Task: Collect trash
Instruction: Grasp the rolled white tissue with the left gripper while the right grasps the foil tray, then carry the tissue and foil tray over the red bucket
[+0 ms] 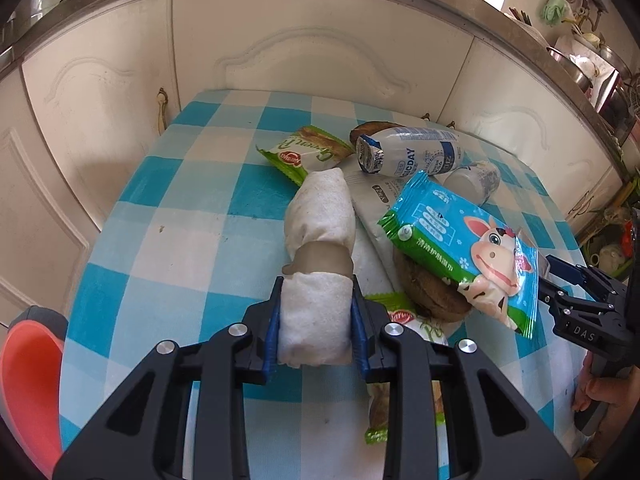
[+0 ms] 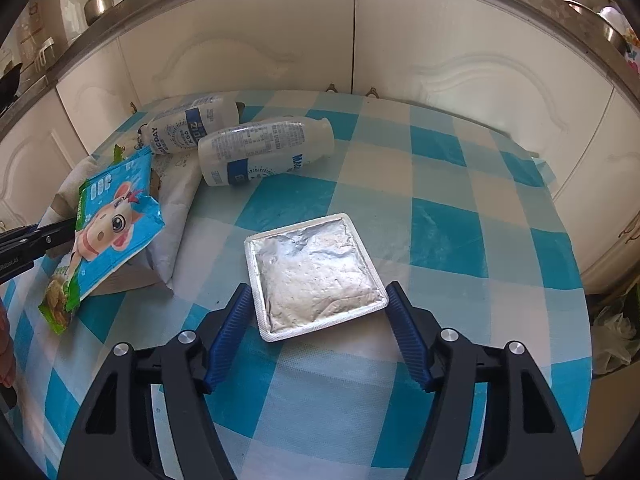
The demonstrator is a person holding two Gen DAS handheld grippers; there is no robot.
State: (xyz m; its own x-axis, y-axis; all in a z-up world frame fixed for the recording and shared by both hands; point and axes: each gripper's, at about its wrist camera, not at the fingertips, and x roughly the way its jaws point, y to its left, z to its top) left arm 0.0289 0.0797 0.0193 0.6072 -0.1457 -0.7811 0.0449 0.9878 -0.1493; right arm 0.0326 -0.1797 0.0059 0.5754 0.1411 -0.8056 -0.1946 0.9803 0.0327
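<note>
In the left wrist view my left gripper [image 1: 316, 284] is shut on a white rolled paper wad [image 1: 320, 216] with a grey-brown band round its middle. The wad's far end rests on the blue-checked table [image 1: 180, 240]. In the right wrist view my right gripper [image 2: 319, 294] is open, low over the cloth. A square silver foil pack [image 2: 316, 268] lies flat between its blue pads; the right pad is at the pack's corner and the left pad is a sliver off its edge. The right gripper [image 1: 548, 280] also shows at the right edge of the left wrist view, behind a blue wet-wipes pack [image 1: 460, 248].
Two white milk bottles [image 2: 264, 152] [image 2: 188, 124] lie on their sides at the back. Green snack wrappers [image 1: 308, 152], a white pouch [image 1: 372, 208] and a brown round thing [image 1: 432, 296] are piled by the wipes. An orange-red container [image 1: 28, 380] sits at the left. White cabinets stand behind the table.
</note>
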